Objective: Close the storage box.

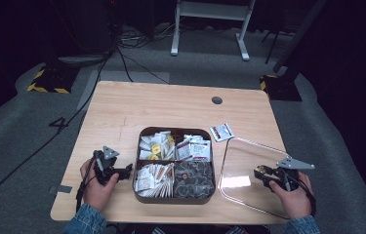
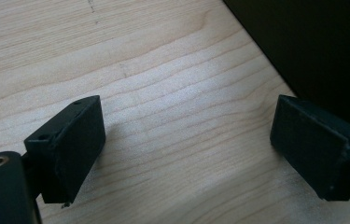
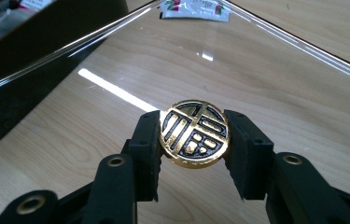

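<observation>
Right gripper [image 3: 195, 140] clamps the gold knob [image 3: 195, 134] of the clear lid [image 1: 249, 165] beside the tray [image 1: 174, 197]; left gripper [image 2: 186, 149] spread wide over bare table [image 2: 163, 70].

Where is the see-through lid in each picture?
High view: the lid lies flat on the table, lower right, beside the tray; the right gripper holds its gold knob.
Left gripper view: not in it.
Right gripper view: the lid spreads under the jaws, with the knob at centre.
Shared landmark: the tray's dark wall, also in the right gripper view.
</observation>
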Available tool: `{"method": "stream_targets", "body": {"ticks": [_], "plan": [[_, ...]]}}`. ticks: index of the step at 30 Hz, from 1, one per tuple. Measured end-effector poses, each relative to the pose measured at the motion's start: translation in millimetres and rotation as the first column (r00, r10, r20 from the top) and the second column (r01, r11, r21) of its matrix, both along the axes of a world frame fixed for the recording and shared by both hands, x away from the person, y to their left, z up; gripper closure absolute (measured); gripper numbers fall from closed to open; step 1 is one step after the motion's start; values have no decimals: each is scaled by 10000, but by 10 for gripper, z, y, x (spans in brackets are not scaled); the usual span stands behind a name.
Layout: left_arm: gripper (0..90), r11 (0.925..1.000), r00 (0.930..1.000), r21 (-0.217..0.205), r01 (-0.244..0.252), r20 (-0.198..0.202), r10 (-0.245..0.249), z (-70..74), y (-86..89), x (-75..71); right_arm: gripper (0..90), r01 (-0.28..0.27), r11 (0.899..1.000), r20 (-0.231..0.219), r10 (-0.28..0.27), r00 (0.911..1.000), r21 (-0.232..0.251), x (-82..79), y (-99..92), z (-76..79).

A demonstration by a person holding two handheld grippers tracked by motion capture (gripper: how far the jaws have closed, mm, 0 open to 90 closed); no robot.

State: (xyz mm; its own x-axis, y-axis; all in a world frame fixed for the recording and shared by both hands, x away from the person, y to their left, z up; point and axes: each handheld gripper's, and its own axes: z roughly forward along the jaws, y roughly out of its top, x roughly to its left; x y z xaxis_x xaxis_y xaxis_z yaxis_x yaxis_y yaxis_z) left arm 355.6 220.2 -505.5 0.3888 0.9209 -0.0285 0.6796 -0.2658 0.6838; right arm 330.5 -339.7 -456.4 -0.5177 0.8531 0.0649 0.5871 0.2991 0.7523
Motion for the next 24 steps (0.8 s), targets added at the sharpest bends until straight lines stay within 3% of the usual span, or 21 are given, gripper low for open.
{"method": "stream_targets", "body": {"ticks": [12, 24], "plan": [[105, 10000, 10000, 21, 32, -5, -32, 1, -10, 12, 588, -282, 9995, 517, 275, 9983, 132, 110, 17, 324], [106, 10000, 10000, 21, 55, -4, -55, 1, -10, 12, 588, -1172, 9930, 814, 1181, 9897, -159, 268, 365, 652]]}}
